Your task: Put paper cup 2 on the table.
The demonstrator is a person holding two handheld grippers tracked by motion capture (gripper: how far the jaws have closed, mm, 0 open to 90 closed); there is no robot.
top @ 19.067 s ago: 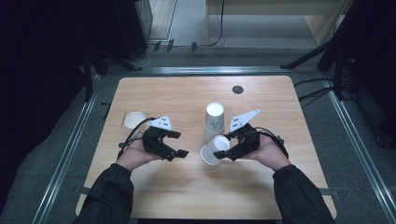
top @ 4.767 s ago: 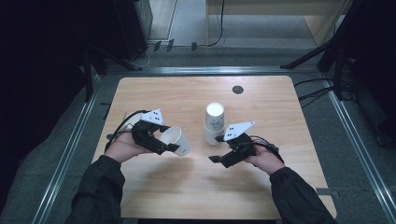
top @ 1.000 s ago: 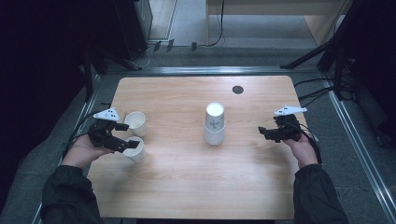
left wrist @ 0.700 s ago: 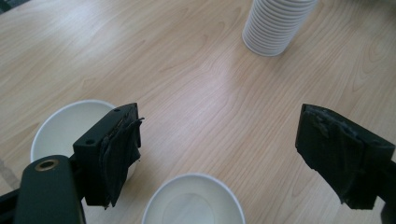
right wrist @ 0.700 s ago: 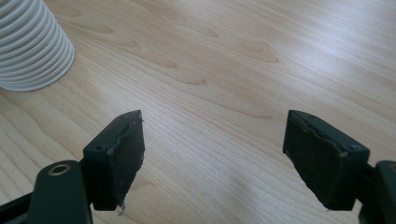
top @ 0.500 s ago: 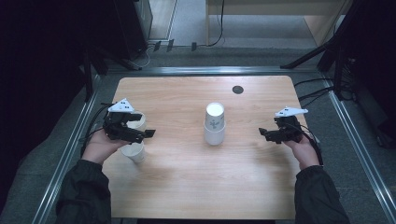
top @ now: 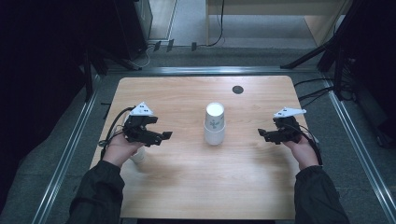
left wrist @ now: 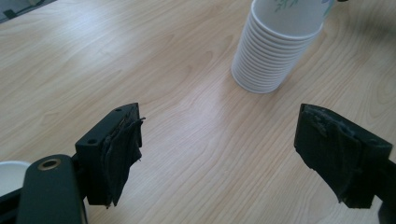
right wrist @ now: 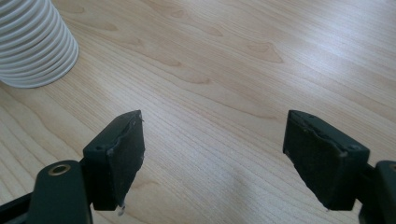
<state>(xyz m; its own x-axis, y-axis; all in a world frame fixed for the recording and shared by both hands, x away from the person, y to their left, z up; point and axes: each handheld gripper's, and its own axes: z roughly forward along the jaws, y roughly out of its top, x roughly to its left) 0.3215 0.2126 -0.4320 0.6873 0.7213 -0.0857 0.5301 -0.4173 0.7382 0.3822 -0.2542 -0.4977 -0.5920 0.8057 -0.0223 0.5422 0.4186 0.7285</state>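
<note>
High view: tall stack of white paper cups (top: pixel 214 125) stands mid-surface on the light wooden surface (top: pixel 243 186). Left gripper (top: pixel 161 136) and right gripper (top: pixel 262 134) flank it, fingers spread and empty, apparently ready to separate another cup.

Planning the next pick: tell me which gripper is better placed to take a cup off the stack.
Left, probably. The left gripper is open, pointing at the cup stack. The right gripper, also open, sees just its base edge.

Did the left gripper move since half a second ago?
Yes. The left gripper has shifted right, toward the stack of cups that stands mid-table. Its jaws are open and empty, pointing at the stack.
</note>
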